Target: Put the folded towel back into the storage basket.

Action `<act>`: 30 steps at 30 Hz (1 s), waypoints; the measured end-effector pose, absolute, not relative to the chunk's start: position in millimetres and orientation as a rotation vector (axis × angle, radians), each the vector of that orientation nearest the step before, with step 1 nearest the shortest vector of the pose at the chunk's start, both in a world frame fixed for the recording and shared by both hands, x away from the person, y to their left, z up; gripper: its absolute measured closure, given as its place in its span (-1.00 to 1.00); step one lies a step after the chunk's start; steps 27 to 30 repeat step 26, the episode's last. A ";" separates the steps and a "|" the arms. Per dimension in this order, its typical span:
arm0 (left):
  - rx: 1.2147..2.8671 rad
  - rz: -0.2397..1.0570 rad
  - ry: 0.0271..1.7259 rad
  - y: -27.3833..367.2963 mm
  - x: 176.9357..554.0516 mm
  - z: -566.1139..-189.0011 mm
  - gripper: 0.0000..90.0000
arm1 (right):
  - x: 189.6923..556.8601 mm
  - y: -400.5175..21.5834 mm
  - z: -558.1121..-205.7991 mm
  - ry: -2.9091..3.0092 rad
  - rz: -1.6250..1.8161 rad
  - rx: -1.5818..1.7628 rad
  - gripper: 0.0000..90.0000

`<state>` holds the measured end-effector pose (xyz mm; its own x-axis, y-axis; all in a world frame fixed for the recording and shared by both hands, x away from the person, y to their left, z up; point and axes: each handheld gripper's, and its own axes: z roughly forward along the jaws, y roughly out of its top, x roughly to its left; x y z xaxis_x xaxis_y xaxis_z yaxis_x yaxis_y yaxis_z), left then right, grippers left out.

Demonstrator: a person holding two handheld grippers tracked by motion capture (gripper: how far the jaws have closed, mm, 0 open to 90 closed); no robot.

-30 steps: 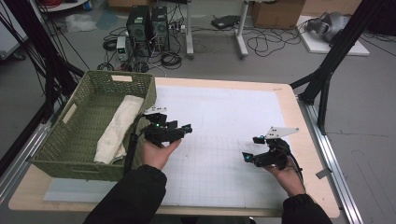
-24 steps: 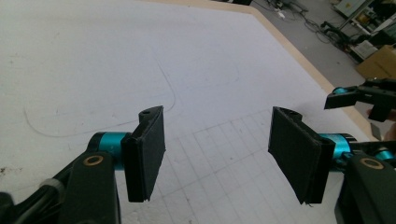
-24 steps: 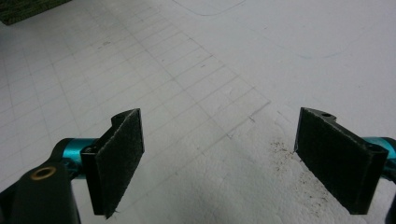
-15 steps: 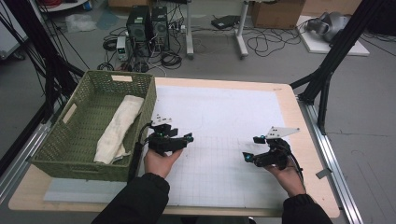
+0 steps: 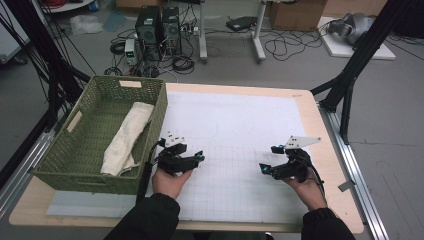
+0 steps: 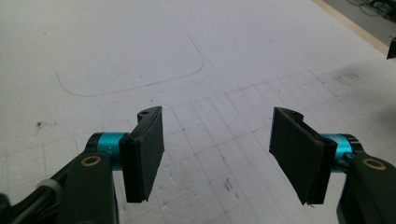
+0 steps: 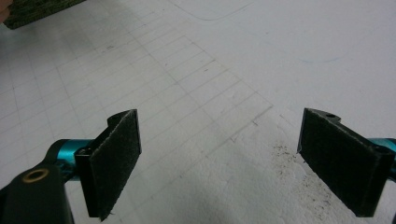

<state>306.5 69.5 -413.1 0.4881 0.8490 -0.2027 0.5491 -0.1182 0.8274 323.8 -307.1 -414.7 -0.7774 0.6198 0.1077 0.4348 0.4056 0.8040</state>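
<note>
High view first: a person's two forearms in dark sleeves come in from the bottom edge over a wooden table [image 5: 320, 125] covered by a white mat [image 5: 235, 130] that bears a faint printed grid on its near half. The left hand [image 5: 169, 181] holds the left gripper [image 5: 192, 159] just beside the near right corner of a green woven basket [image 5: 65, 165], which stands on the left part of the table; a folded cream cloth [image 5: 125, 137] lies lengthwise inside the basket. The right hand [image 5: 305, 187] holds the right gripper [image 5: 267, 161] well apart from the left one, low over the mat near the table's right side, with its grey three-cornered plate [image 5: 300, 142] on top. Beyond the table, computer towers [image 5: 160, 25] and loose cables lie on the floor. Left gripper view next: the two black pads [image 6: 144, 154] stand wide apart with bare gridded mat between them, nothing held, and a curved pencil line [image 6: 140, 84] runs across the mat farther on. Right gripper view last: the pads [image 7: 116, 158] are likewise spread wide over the gridded mat, nothing between them; dark specks [image 7: 289, 163] dot the mat near the right-hand pad, and a corner of the green basket [image 7: 32, 11] shows at the top left.
</note>
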 end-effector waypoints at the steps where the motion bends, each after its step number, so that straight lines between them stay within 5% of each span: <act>1: 1.799 0.405 1.177 68.9 305.5 -414.1 -0.21 | 323.6 -307.0 -414.6 2.453 1.310 0.935 -0.72; 30: 1.862 0.461 1.131 67.4 290.3 -422.4 -0.25 | 315.3 -309.5 -410.6 2.428 1.332 0.921 -0.73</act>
